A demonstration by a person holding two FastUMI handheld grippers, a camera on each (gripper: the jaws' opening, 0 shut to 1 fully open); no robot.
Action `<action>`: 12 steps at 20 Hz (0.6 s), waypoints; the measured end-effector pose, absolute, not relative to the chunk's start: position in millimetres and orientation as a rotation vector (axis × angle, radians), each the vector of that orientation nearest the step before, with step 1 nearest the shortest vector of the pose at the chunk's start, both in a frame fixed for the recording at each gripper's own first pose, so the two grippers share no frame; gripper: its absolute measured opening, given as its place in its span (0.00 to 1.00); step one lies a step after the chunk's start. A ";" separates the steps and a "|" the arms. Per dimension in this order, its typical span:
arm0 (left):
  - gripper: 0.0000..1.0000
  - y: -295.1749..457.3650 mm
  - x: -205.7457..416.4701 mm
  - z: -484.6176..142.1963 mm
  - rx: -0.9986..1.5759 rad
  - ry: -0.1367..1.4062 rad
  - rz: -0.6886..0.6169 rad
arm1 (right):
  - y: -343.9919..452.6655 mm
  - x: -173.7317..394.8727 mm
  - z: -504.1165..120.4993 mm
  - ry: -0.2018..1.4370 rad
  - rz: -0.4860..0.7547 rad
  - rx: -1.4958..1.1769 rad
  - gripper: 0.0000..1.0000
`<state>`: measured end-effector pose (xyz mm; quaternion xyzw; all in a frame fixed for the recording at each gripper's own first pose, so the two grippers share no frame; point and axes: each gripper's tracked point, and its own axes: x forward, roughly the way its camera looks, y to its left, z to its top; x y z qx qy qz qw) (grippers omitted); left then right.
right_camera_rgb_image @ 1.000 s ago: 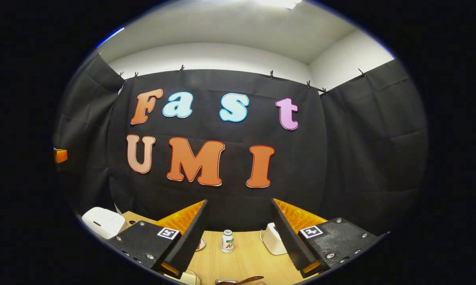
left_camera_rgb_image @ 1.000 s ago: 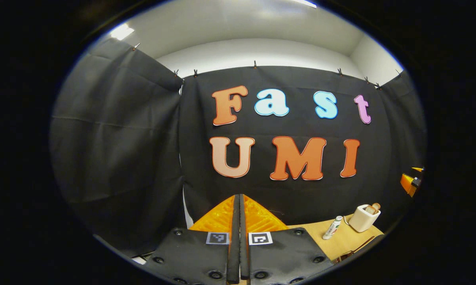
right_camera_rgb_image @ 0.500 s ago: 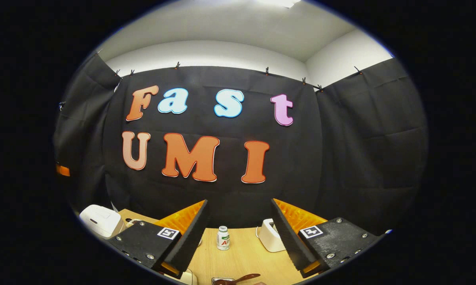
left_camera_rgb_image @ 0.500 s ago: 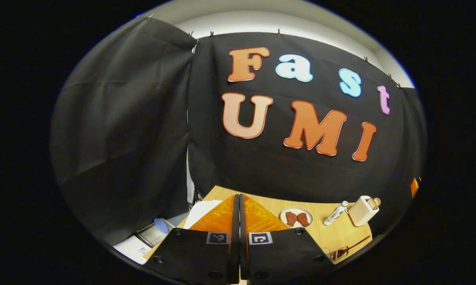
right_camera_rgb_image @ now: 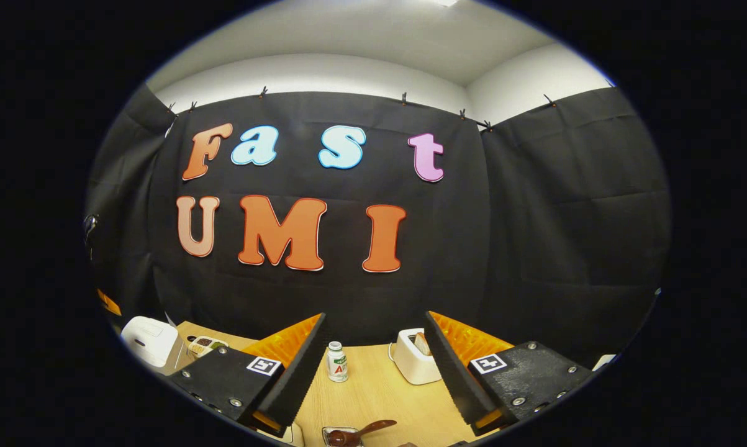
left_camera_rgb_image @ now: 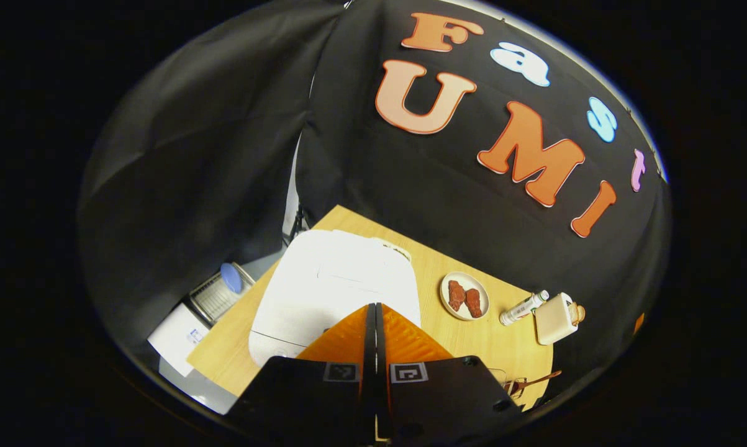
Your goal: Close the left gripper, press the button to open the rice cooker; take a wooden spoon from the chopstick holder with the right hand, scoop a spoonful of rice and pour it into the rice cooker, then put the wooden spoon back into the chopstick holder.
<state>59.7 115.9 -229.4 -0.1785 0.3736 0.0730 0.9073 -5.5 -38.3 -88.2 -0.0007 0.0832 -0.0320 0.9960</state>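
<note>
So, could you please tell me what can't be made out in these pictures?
- Left gripper view: the rice cooker front, where its button would be, sits behind the shut left gripper.
- Right gripper view: the wooden spoon and its holder are cut off by the bottom edge.
- Right gripper view: the small dish contents are too small to tell.

Left gripper (left_camera_rgb_image: 375, 310) sits with fingers pressed together directly above the rice cooker (left_camera_rgb_image: 336, 292); nothing stands between them. Beside the cooker: plate (left_camera_rgb_image: 464, 296), bottle (left_camera_rgb_image: 522, 308), toaster (left_camera_rgb_image: 556, 318), strung along the table's (left_camera_rgb_image: 491, 338) far edge. Right gripper (right_camera_rgb_image: 373, 347), fingers spread wide; bare tabletop between them, bottle and toaster beyond, wooden spoon (right_camera_rgb_image: 361, 430) near below.
</note>
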 end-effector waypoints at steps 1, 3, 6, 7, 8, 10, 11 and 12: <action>0.06 115.7 63.0 -241.1 -0.376 0.792 0.147 | -40.5 -6.6 -90.8 0.175 -0.071 -0.008 0.95; 0.06 115.9 64.7 -254.5 -0.383 0.837 0.151 | -42.5 -8.8 -96.9 0.191 -0.081 -0.017 0.95; 0.07 113.1 62.9 -281.3 -0.427 0.907 0.170 | -44.3 -11.4 -104.3 0.208 -0.088 -0.020 0.95; 0.06 113.0 59.4 -288.8 -0.420 0.929 0.167 | -47.1 -12.5 -107.4 0.213 -0.096 -0.027 0.95; 0.06 116.8 58.8 -295.3 -0.401 0.941 0.175 | -49.4 -13.2 -109.9 0.218 -0.104 -0.031 0.95; 0.06 116.2 59.3 -307.3 -0.390 0.964 0.172 | -49.7 -15.6 -114.8 0.231 -0.106 -0.031 0.95; 0.06 114.1 59.4 -310.7 -0.394 0.975 0.166 | -49.7 -16.9 -117.6 0.240 -0.104 -0.030 0.95; 0.06 111.2 57.6 -314.7 -0.396 0.983 0.160 | -49.8 -17.4 -120.3 0.248 -0.102 -0.029 0.95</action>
